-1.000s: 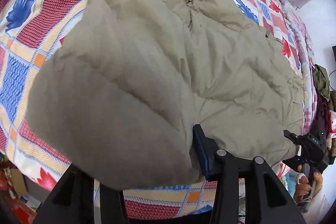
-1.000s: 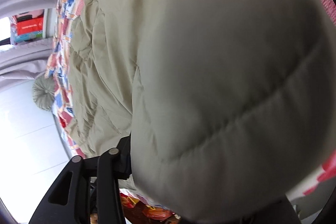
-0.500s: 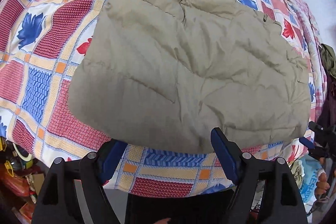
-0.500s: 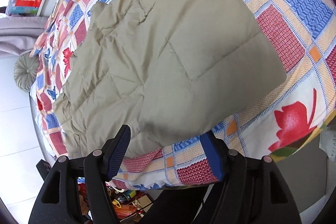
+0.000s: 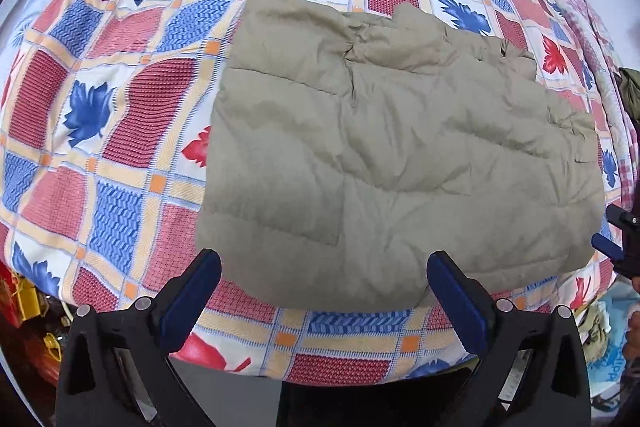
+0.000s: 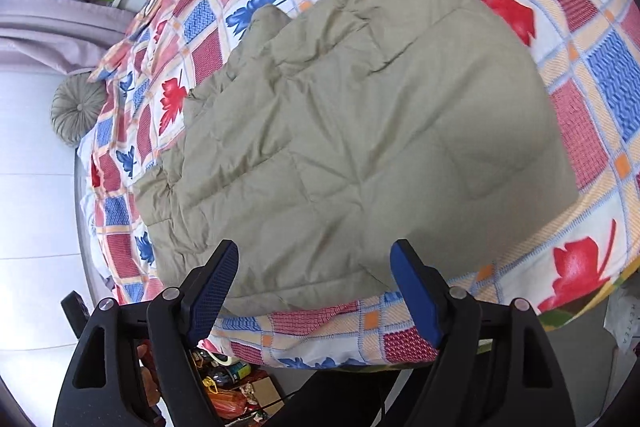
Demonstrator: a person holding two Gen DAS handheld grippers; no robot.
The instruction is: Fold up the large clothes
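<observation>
1. A khaki quilted puffy jacket (image 5: 392, 163) lies folded into a rough rectangle on a bed (image 5: 120, 115) with a leaf-patterned check cover.
2. Left hand-held gripper (image 5: 324, 277) and right hand-held gripper (image 6: 314, 267): both released, blue pads spread near the jacket's near edge.

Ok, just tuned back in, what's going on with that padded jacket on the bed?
The olive-green quilted puffer jacket lies folded into a rough rectangle on the red, blue and white leaf-patterned bedspread. Neither tool is holding it: the left gripper and right gripper both hover open at the near edge of the bed, fingers clear of the fabric. The jacket's far end looks bunched.
</observation>
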